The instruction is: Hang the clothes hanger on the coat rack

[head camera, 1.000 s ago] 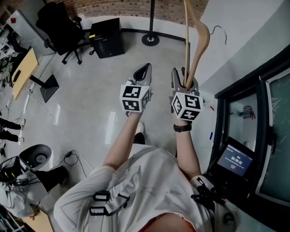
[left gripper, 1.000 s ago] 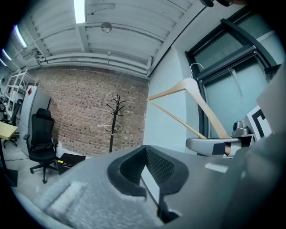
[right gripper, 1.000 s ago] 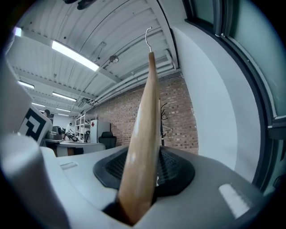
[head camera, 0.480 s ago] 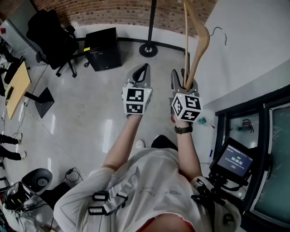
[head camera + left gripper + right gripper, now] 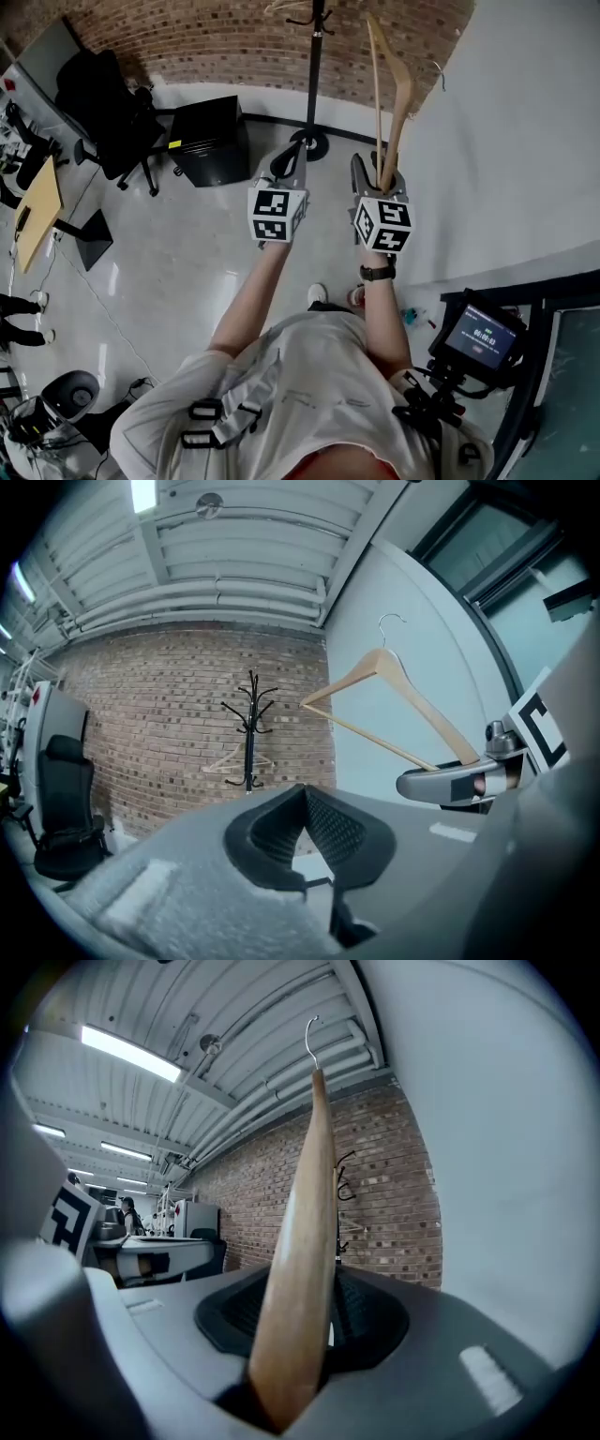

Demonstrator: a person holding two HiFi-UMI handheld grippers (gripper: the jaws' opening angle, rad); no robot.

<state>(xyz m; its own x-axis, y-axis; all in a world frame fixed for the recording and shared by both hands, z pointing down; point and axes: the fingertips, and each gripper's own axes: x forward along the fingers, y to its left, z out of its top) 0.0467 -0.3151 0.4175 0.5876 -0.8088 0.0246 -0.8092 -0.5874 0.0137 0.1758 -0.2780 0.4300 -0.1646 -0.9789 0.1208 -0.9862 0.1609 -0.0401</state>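
My right gripper [image 5: 375,174] is shut on the lower end of a wooden clothes hanger [image 5: 392,98], which stands upright with its metal hook [image 5: 312,1037] on top. In the right gripper view the hanger [image 5: 302,1232] rises from between the pads. My left gripper [image 5: 288,161] is level beside it, shut and holding nothing; its pads [image 5: 323,822] meet at the tip. The black coat rack [image 5: 312,70] stands ahead against the brick wall, also seen as a coat rack [image 5: 250,728] with a pale hanger [image 5: 231,759] on it. The held hanger [image 5: 394,682] shows to the right there.
A white wall [image 5: 511,141] runs close along the right. A black cabinet [image 5: 212,139] and an office chair [image 5: 105,92] stand left of the rack's round base [image 5: 310,144]. A desk [image 5: 32,206] is at the far left, and a small screen [image 5: 478,334] at the lower right.
The person has walked toward the brick wall; the coat rack, cabinet and wall now sit lower and nearer in the head view. Both grippers keep their pose and the hanger stays held.
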